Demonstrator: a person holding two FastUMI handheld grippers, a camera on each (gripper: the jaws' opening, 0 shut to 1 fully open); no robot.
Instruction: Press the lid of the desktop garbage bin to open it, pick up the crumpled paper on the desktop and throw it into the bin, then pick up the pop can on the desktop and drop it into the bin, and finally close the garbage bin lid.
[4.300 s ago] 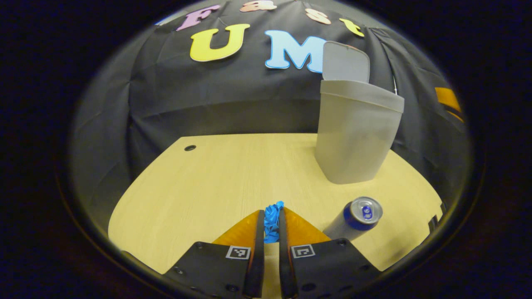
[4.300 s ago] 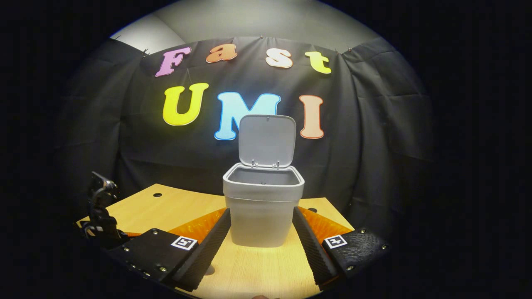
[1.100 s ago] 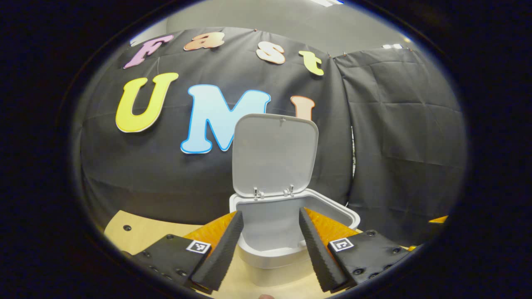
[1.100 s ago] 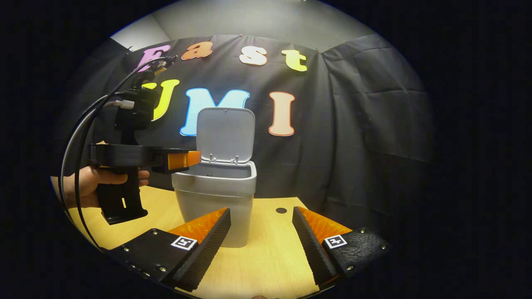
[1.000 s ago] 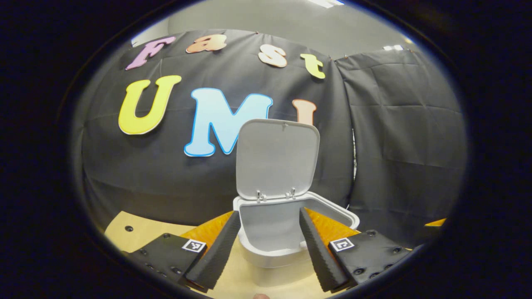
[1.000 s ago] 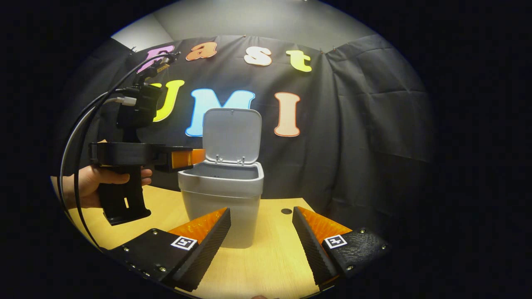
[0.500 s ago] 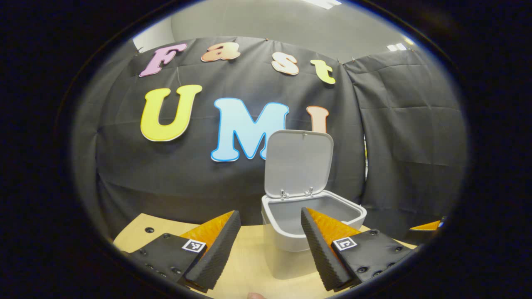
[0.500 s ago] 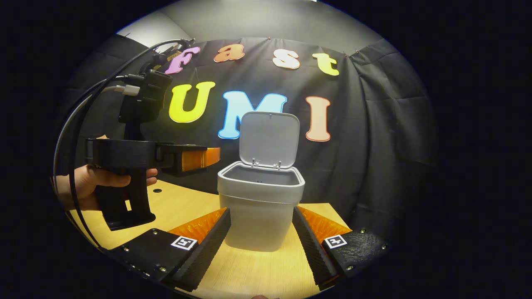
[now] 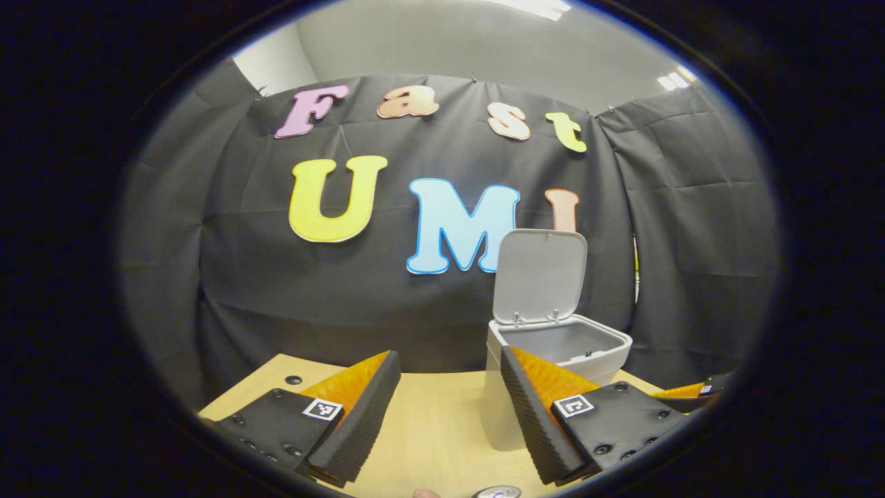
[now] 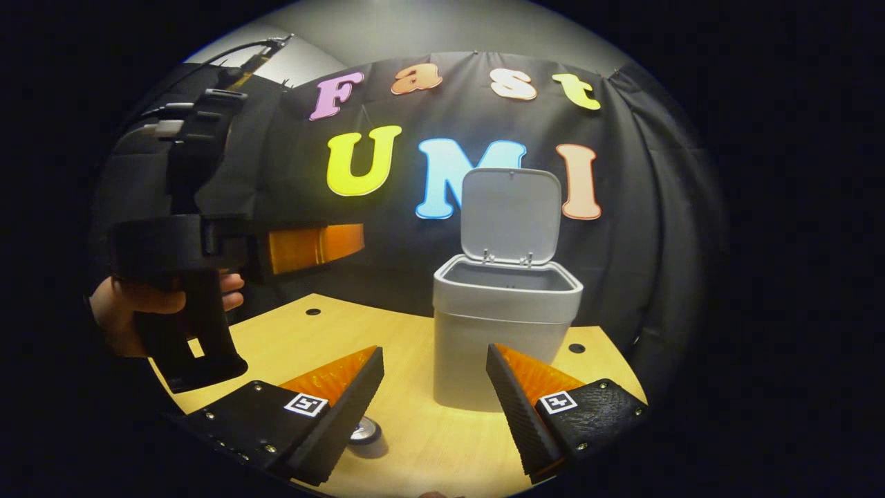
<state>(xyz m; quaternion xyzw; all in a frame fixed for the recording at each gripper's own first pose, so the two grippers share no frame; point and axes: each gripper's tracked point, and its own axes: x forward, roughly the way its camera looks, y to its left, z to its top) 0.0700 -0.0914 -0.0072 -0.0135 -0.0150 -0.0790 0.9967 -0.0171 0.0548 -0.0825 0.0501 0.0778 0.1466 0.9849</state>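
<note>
In the right gripper view, the right gripper point(image 10: 434, 387) hangs low over the table point(image 10: 276, 346) with its 2 fingers wide apart and nothing between them. Just beyond its left finger, the top of the can point(image 10: 364, 431) peeks out, standing on the table. The step in hand looks like the can pickup: the gripper should drop lower, shift so the can sits squarely between both fingers, and close on its middle so it stays upright. Farther back stands the bin point(image 10: 503, 325) with its lid point(image 10: 510, 213) raised; no paper shows on the table. To the left, a hand point(image 10: 128, 304) holds the left gripper point(image 9: 446, 408), whose fingers also spread wide and empty, clear of the bin's mouth.
</note>
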